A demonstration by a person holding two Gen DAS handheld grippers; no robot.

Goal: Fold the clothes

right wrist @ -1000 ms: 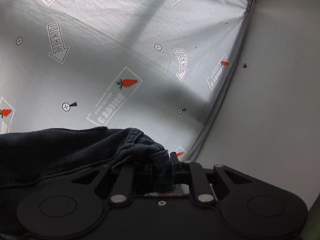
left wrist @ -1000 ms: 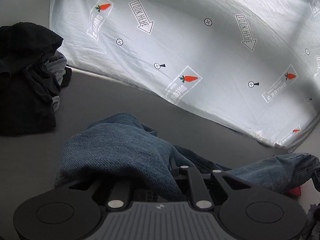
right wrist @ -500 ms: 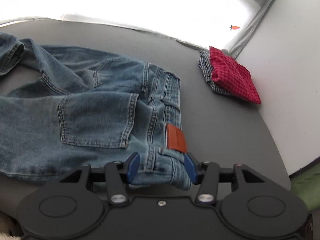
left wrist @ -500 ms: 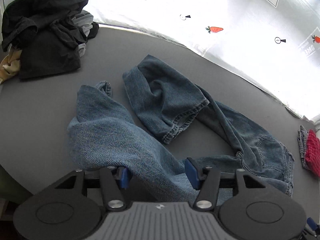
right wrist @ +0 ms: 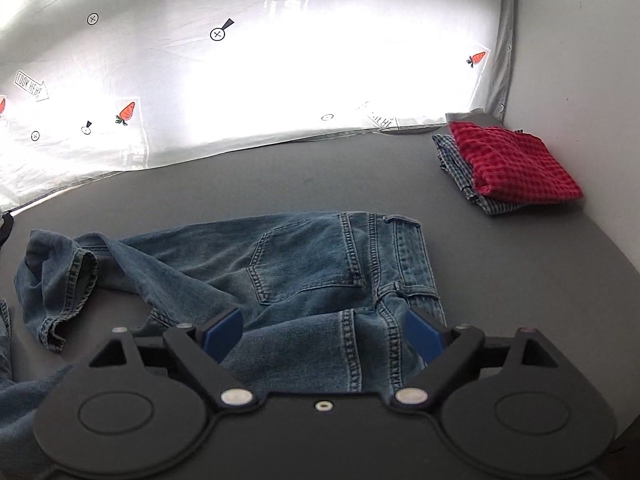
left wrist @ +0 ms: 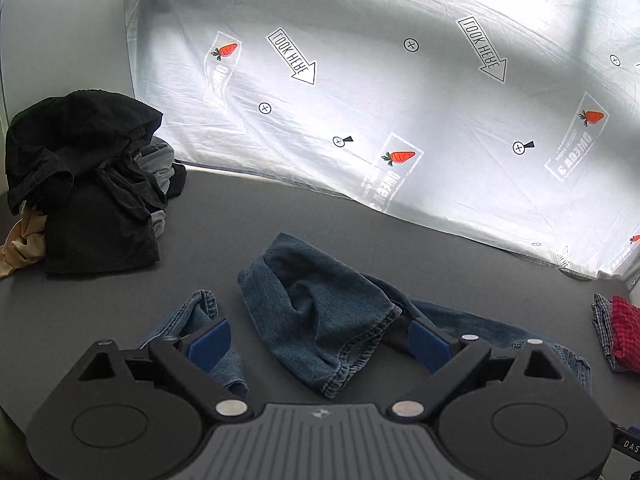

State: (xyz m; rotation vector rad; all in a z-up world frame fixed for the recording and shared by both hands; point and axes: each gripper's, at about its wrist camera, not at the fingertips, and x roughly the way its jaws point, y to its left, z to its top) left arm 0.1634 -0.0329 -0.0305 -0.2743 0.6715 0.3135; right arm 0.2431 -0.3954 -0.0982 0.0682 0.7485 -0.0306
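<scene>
A pair of blue jeans (left wrist: 316,312) lies crumpled on the grey table (left wrist: 240,216). In the left wrist view the leg ends lie bunched, one hem between the spread blue pads (left wrist: 210,340). My left gripper (left wrist: 320,340) hangs over them, its jaws opening, the pads clear of the denim. In the right wrist view the jeans (right wrist: 304,264) show the back pockets and waistband. My right gripper (right wrist: 320,336) is above the seat, its jaws opening too, with denim lying under the gap and the pads (right wrist: 422,338) not pressing on it.
A heap of dark clothes (left wrist: 84,184) lies at the table's far left. A folded red checked shirt on a blue checked one (right wrist: 512,164) sits at the far right by the wall. A white printed sheet (left wrist: 400,100) hangs behind the table.
Both grippers were shut on the jeans and held them up; now both have let go and spread wide, and the jeans lie on the table.
</scene>
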